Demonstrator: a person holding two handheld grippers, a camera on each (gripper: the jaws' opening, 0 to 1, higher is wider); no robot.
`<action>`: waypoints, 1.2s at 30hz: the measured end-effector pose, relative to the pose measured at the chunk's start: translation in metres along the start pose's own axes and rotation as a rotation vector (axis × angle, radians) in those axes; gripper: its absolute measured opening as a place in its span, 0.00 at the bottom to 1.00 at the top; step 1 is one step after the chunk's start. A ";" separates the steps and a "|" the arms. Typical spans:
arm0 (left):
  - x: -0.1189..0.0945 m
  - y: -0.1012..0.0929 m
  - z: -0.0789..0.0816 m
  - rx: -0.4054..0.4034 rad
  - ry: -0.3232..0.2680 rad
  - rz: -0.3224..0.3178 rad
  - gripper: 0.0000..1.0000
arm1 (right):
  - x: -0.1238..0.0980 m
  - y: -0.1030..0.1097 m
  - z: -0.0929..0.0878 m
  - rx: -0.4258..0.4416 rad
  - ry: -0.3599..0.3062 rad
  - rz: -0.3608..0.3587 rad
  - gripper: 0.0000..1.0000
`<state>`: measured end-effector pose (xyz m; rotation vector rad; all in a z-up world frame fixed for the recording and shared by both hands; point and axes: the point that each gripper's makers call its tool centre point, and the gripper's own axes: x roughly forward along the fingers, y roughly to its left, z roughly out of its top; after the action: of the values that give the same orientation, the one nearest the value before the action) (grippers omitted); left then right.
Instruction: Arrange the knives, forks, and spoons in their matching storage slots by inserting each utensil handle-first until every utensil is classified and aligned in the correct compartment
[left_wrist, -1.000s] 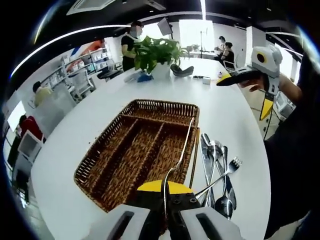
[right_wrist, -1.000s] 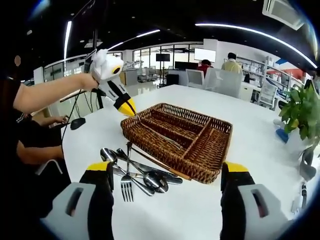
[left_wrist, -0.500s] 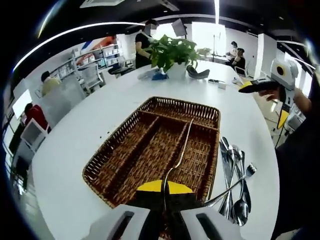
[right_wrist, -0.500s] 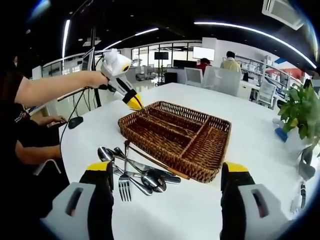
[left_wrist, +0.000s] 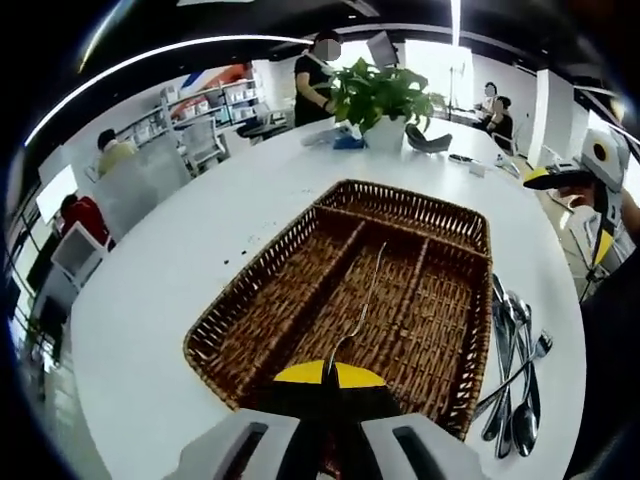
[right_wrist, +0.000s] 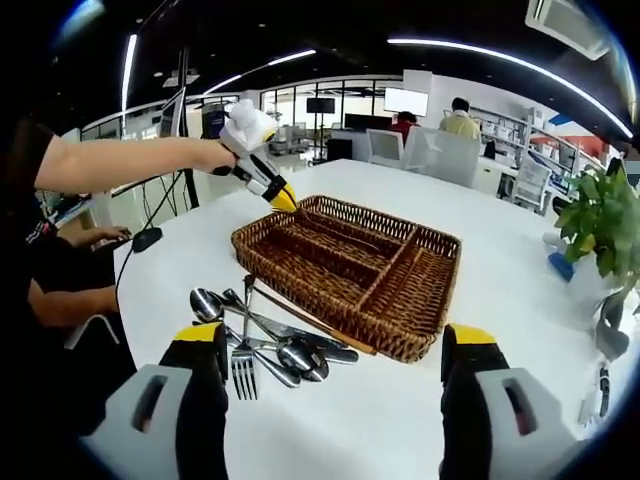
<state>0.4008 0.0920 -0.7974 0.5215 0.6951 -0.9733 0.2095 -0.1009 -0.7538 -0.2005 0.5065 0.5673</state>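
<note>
We've got the left claw (left_wrist: 330, 440) clamped on a utensil (left_wrist: 362, 305) over the basket (left_wrist: 300, 250); keep it parallel w/ the dividers, lower handle-first. Right claw (right_wrist: 335, 375) gapes, idle.

The wicker tray (left_wrist: 290, 300) is a warm brown weave, its dividers the same brown. The surface (left_wrist: 180, 250) beneath it is plain white. The utensils (right_wrist: 270, 345) lying beside the tray are shiny silver, and the thin one (left_wrist: 362, 305) gripped in the left tool (left_wrist: 330, 425) is silver too. Both tools, left and right (right_wrist: 330, 390), have pale grey jaws tipped with yellow and black. The potted plant (left_wrist: 385, 95) has green leaves in a white pot.
</note>
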 end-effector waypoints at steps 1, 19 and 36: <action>0.002 0.001 -0.001 -0.003 0.002 -0.002 0.00 | 0.000 0.000 -0.002 0.001 0.004 -0.002 0.90; 0.029 0.006 -0.022 -0.062 0.079 -0.035 0.00 | 0.005 -0.001 -0.008 0.016 0.019 -0.003 0.89; 0.040 0.012 -0.028 -0.025 0.147 -0.078 0.00 | 0.005 -0.002 -0.010 0.012 0.034 -0.005 0.86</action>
<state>0.4178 0.0942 -0.8446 0.5511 0.8632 -1.0045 0.2101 -0.1035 -0.7645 -0.1999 0.5424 0.5566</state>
